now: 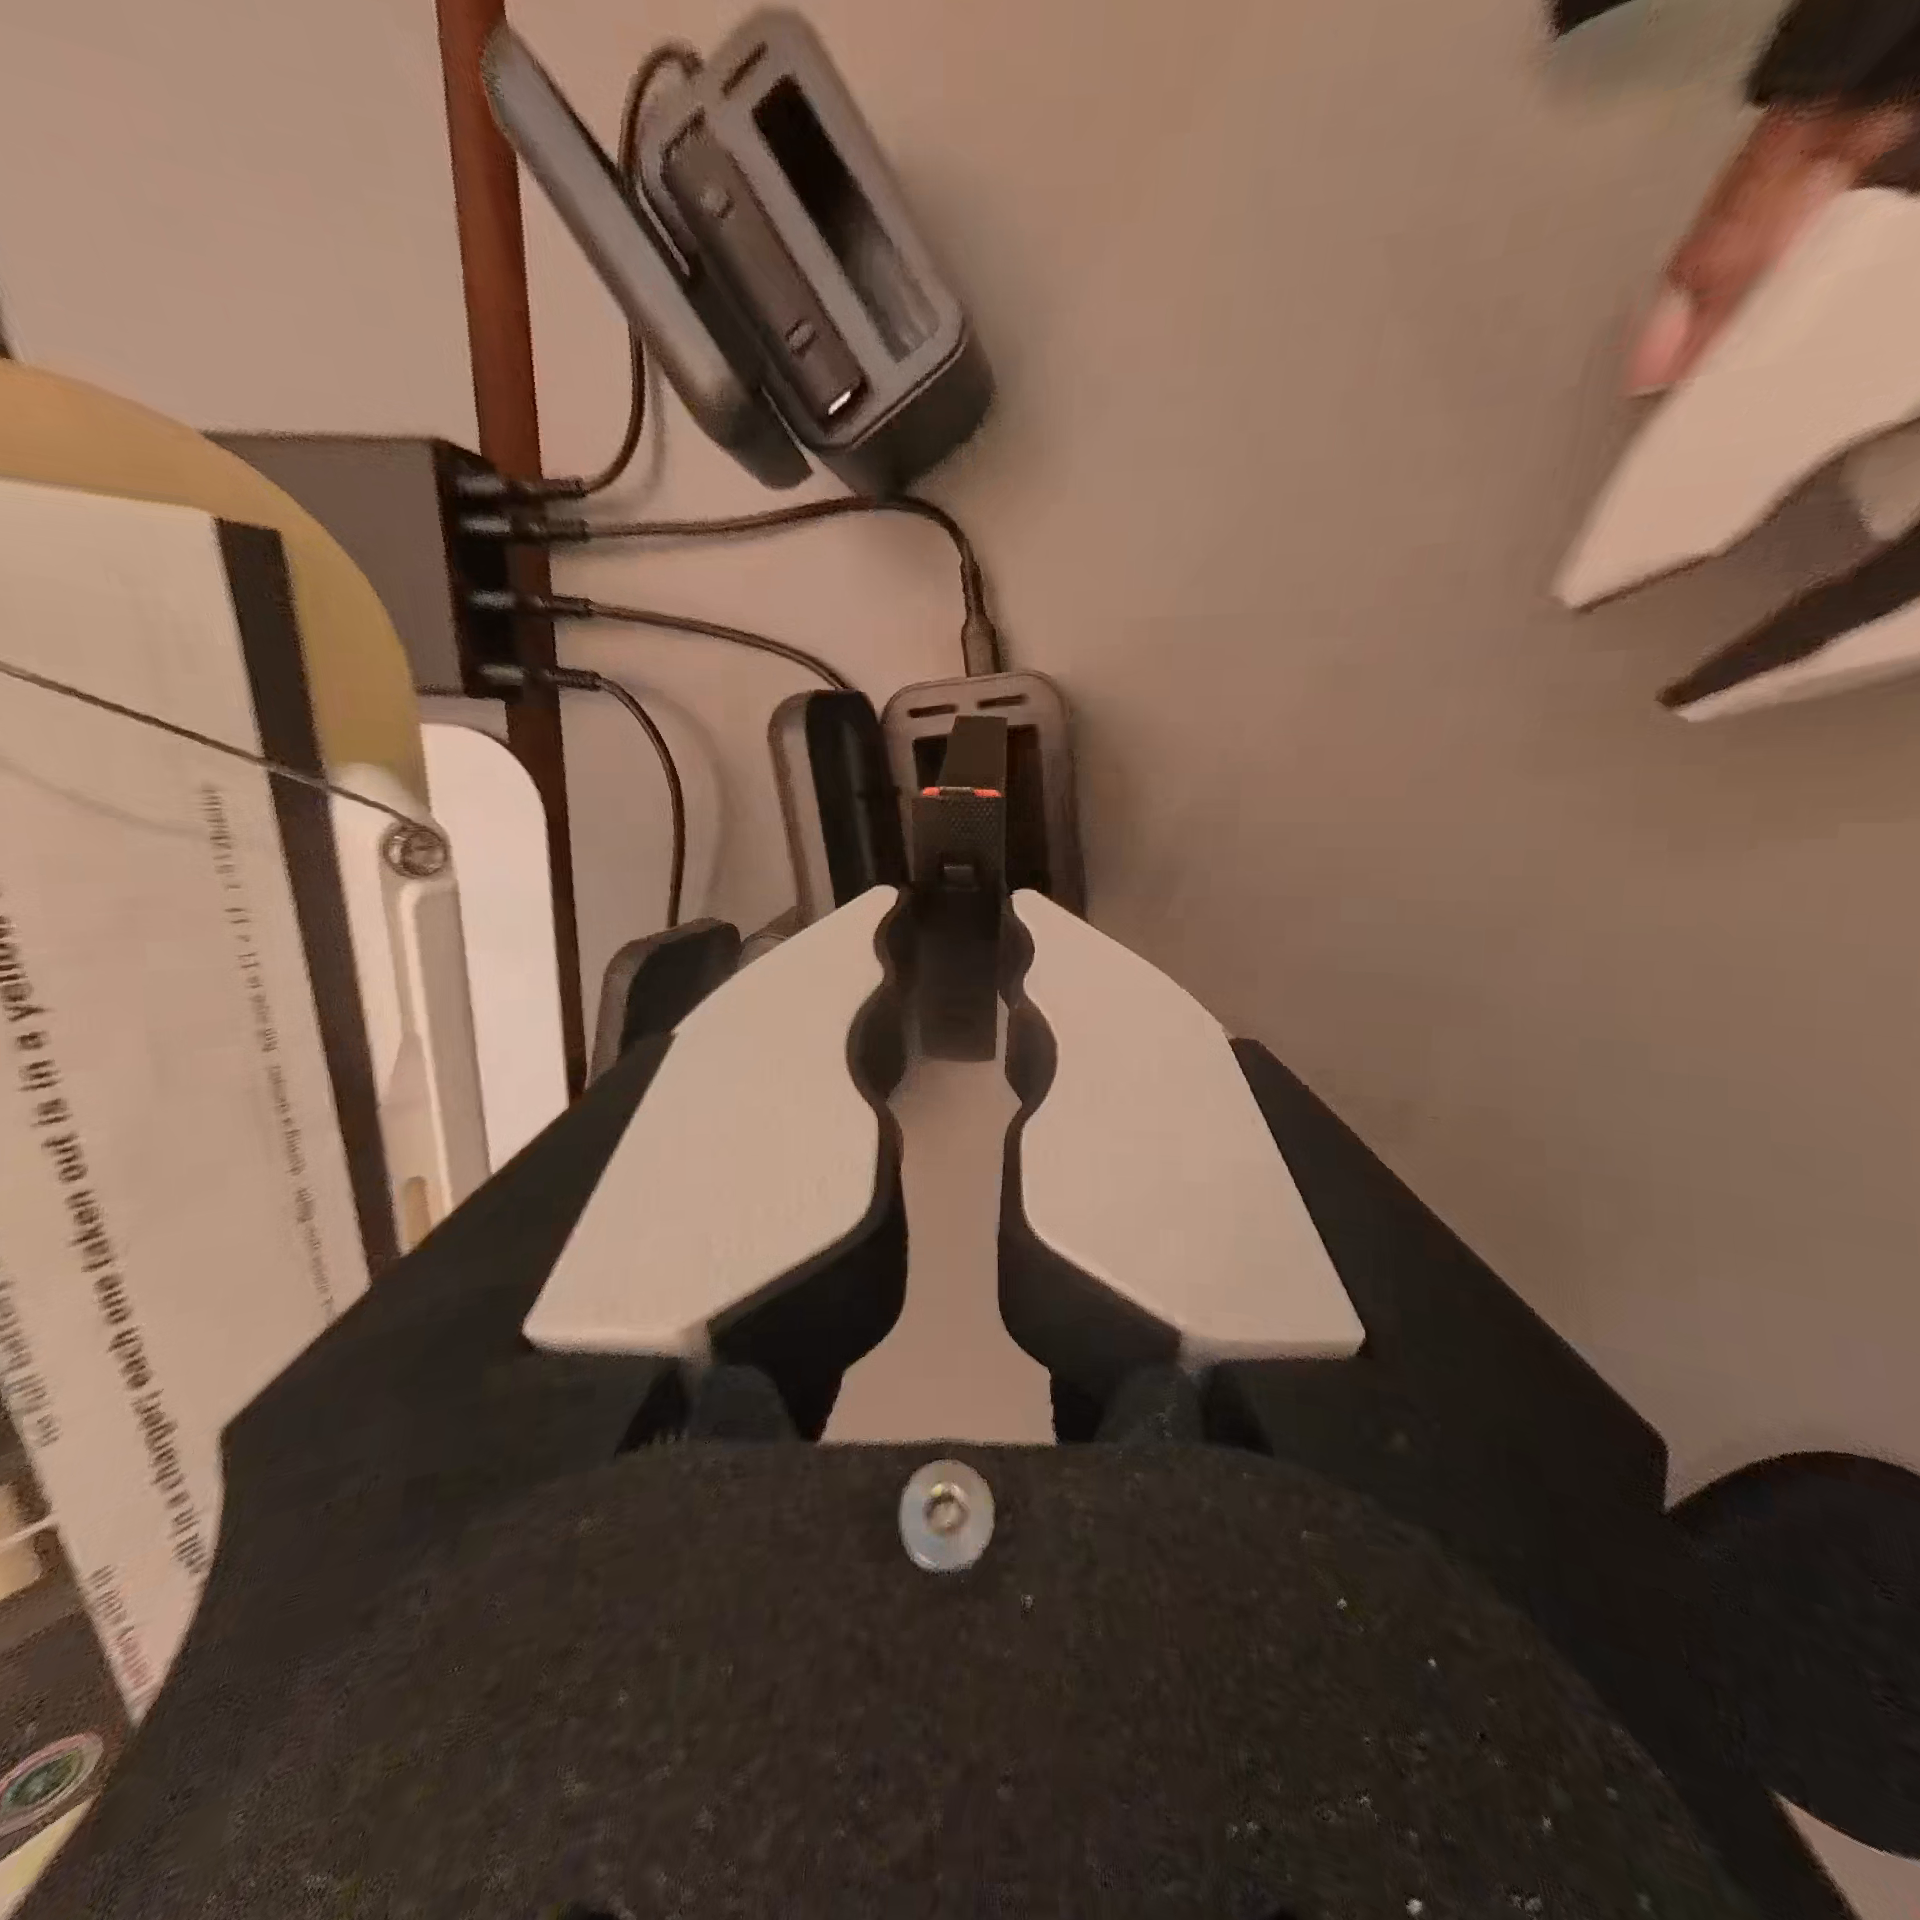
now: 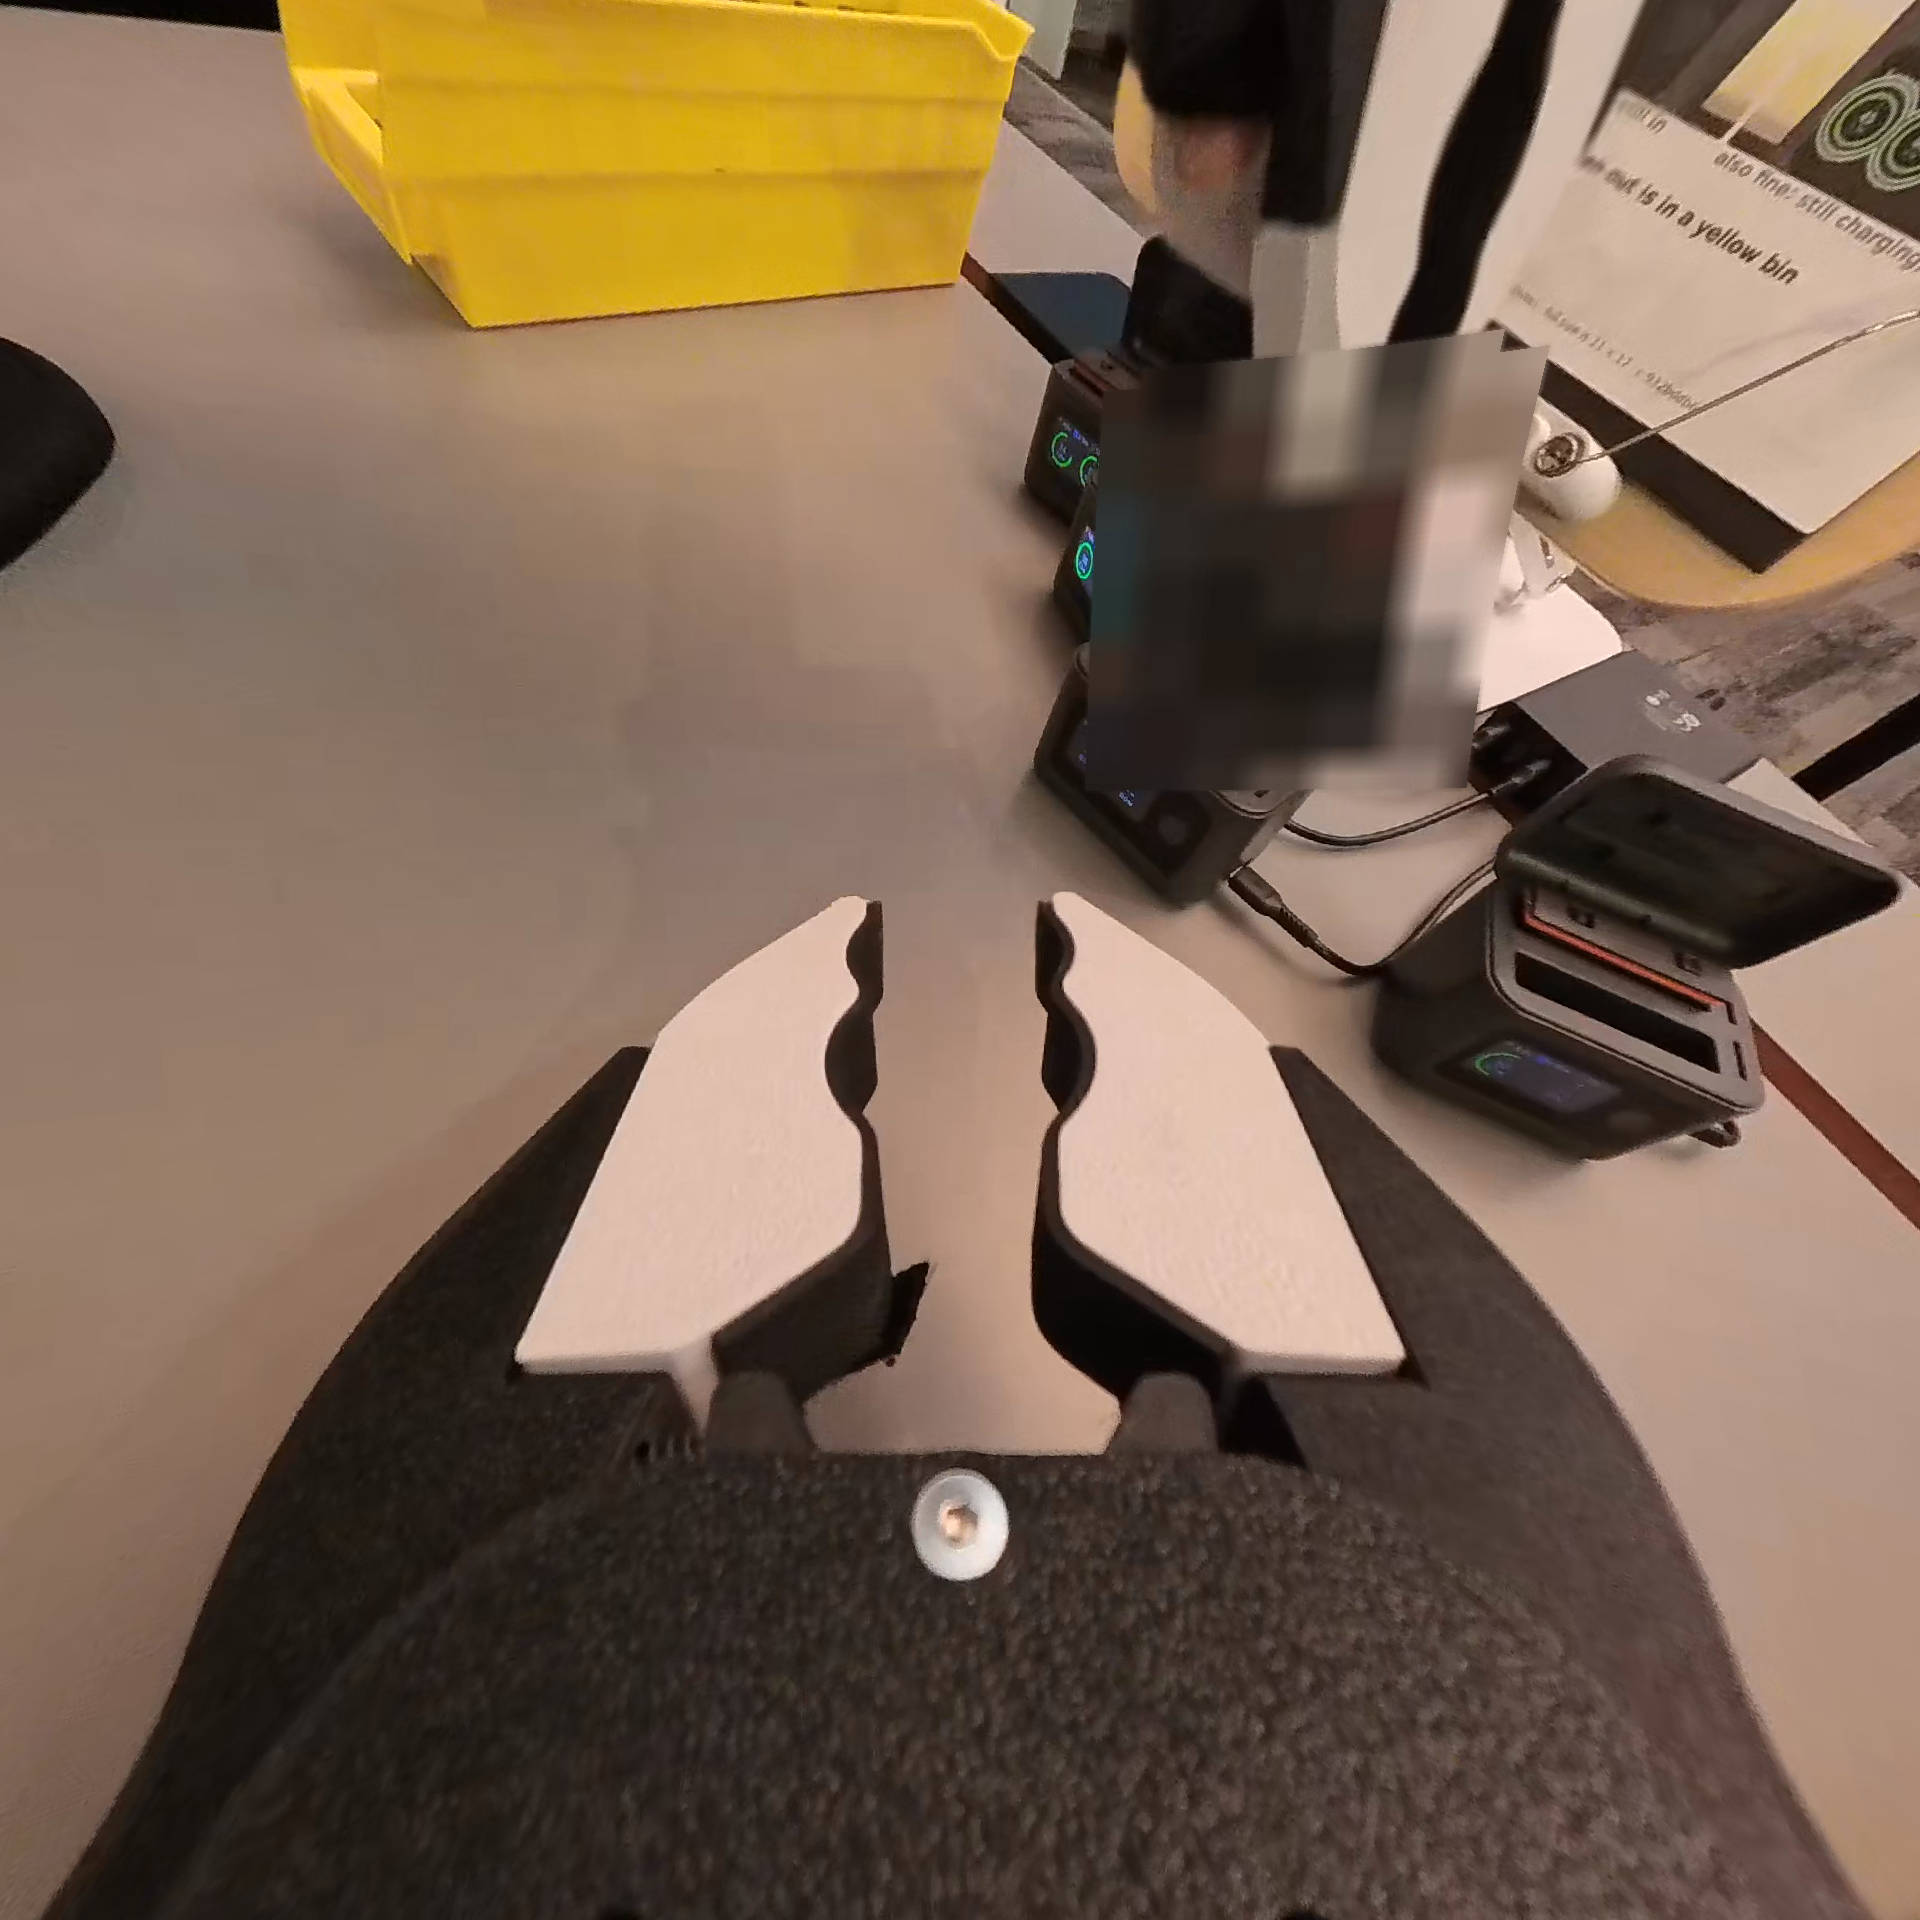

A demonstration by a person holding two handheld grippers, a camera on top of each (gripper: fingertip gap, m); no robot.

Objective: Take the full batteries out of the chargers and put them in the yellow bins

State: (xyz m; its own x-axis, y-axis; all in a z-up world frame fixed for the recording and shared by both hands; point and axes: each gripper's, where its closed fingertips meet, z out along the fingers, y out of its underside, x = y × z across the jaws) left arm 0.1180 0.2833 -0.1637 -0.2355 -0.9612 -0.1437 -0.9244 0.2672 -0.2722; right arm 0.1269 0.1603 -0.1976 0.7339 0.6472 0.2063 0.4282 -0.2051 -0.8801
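Observation:
In the left wrist view my left gripper [image 1: 954,899] is shut on a black battery [image 1: 956,831] with an orange strip, held upright over the slots of a dark grey charger [image 1: 1047,717] whose lid [image 1: 836,790] stands open to the left. A second open charger [image 1: 914,343] farther off holds one battery [image 1: 758,260] beside an empty slot. My right gripper [image 2: 961,935] is open and empty above the bare table. The stacked yellow bins [image 2: 665,156] stand at the far left of the right wrist view.
A black USB hub [image 1: 457,561] with cables feeds the chargers. A printed sign [image 1: 135,935] leans at the left. In the right wrist view a row of chargers [image 2: 1558,1029] with lit screens runs along the table's right edge, partly behind a mosaic patch. My hands' fingertips stand some 12 cm from each other. The black USB hub [image 1: 457,561] lies some 20 cm from my left tips, 25 cm from my right tips.

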